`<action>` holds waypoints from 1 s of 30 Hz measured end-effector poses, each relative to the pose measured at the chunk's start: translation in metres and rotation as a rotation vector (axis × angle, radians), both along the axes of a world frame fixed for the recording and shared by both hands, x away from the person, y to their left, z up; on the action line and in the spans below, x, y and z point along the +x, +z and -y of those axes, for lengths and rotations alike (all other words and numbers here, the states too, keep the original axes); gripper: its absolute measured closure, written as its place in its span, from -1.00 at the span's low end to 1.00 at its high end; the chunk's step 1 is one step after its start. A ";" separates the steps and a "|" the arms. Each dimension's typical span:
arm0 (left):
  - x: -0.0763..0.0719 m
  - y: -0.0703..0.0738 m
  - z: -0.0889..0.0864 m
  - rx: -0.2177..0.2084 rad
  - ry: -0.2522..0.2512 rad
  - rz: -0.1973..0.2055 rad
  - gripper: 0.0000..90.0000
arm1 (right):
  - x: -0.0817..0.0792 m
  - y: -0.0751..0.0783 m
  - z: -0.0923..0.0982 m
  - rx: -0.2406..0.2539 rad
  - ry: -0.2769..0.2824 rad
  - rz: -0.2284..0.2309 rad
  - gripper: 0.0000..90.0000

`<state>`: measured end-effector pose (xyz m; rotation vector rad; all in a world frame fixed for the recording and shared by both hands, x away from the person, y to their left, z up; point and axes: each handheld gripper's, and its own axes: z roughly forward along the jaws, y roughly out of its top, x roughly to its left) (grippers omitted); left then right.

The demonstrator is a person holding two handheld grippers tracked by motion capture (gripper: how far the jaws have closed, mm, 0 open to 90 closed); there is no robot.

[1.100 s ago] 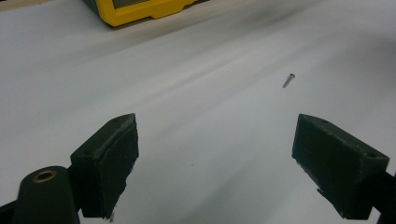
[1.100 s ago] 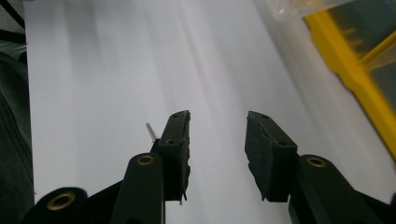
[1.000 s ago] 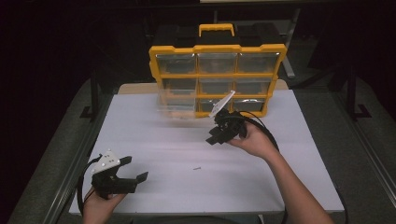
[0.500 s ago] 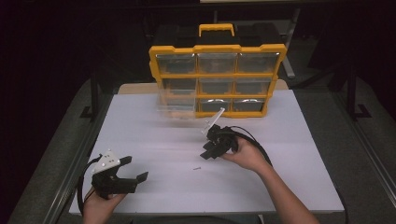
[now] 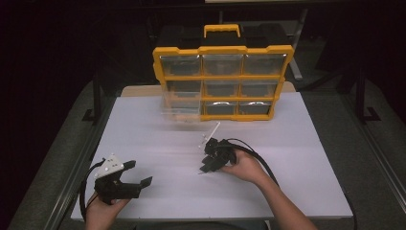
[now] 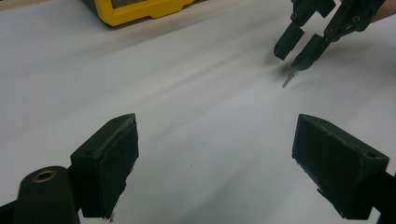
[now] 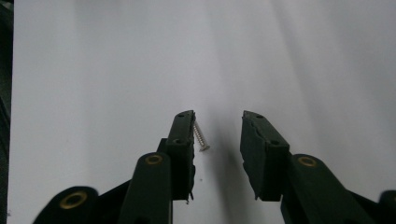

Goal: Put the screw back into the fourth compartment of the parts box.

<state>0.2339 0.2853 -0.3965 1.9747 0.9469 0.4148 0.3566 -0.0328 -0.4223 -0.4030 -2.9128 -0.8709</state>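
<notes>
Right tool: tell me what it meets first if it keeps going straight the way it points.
Probably the small screw, lying on the white table between the open jaws of the right tool, close against one jaw. Past it, just bare tabletop; depth is hard to judge.

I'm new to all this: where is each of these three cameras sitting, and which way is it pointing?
High view: fixed above the person's side, looking forward and down on the white table and yellow organizer; both forearms and grippers enter from below.
Left gripper view: rides the left gripper, looking along its open jaws across the table toward the right gripper.
Right gripper view: rides the right gripper, looking down at the table between its open jaws.
Shared: both gripper views show the same small screw.
</notes>
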 end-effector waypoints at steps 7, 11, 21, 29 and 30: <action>0.000 0.000 0.000 -0.001 0.004 -0.006 -0.69 | -0.004 -0.004 -0.006 -0.027 0.021 0.004 0.61; 0.000 0.000 0.000 -0.002 0.003 -0.005 -0.69 | -0.004 -0.005 -0.008 -0.036 0.025 0.008 0.64; 0.000 0.001 -0.001 0.002 0.001 -0.004 -0.69 | -0.007 -0.008 -0.013 -0.068 0.033 0.038 0.84; 0.000 0.001 -0.001 0.003 0.002 0.000 -0.69 | -0.006 -0.007 -0.012 -0.072 0.016 0.011 0.88; 0.000 0.001 -0.001 0.004 0.001 0.000 -0.69 | -0.005 -0.007 -0.011 -0.069 0.017 0.008 0.88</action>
